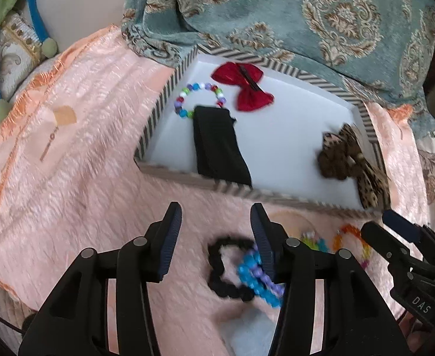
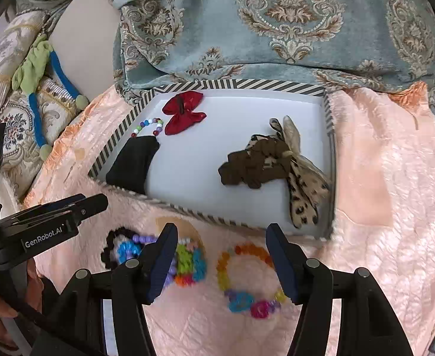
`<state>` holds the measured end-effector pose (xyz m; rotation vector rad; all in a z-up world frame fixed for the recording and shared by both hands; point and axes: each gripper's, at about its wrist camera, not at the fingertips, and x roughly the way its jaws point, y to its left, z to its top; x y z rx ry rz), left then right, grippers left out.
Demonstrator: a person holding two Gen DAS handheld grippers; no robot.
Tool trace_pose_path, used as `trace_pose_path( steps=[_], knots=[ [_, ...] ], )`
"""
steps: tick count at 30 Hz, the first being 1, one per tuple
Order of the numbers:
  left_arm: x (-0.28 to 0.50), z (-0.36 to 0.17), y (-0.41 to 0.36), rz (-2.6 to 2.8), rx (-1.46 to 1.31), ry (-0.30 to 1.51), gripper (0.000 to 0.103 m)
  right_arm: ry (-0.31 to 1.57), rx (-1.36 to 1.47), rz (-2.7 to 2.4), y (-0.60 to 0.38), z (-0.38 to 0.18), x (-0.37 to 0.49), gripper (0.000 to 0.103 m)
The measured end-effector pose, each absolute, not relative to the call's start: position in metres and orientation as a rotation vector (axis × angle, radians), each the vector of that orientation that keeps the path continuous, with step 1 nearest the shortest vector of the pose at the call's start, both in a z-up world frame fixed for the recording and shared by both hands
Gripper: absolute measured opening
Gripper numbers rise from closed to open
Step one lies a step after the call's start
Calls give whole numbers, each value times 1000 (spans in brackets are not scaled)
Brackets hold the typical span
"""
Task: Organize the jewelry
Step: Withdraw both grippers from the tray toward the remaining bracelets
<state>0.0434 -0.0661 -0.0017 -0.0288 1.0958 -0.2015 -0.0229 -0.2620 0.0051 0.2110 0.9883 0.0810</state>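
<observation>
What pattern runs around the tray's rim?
Black-and-white diagonal stripes on the tray's rim, clearest in the right wrist view.

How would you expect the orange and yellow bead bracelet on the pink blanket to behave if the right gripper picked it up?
The bead bracelet would probably sag limply, being separate strung beads. The glossy beads may slip between the right gripper pads, and it looks light.

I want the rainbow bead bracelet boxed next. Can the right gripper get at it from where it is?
Probably yes. The right gripper is open, with the rainbow bead bracelet lying flat on the pink blanket between its fingers, nothing on top. The neighbouring bead pile lies apart, beside the left finger.
</observation>
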Motion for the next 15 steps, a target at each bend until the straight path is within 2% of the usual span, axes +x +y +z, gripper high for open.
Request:
trace_pose_path(
  steps=[7,15],
  knots=[
    [18,-1,-62,-243,-48,1119,56,990,212,88,-271,7,-51,60],
    [1,-4,-56,-266,-60,1145,56,997,211,104,-278,1,-82,59]
  ],
)
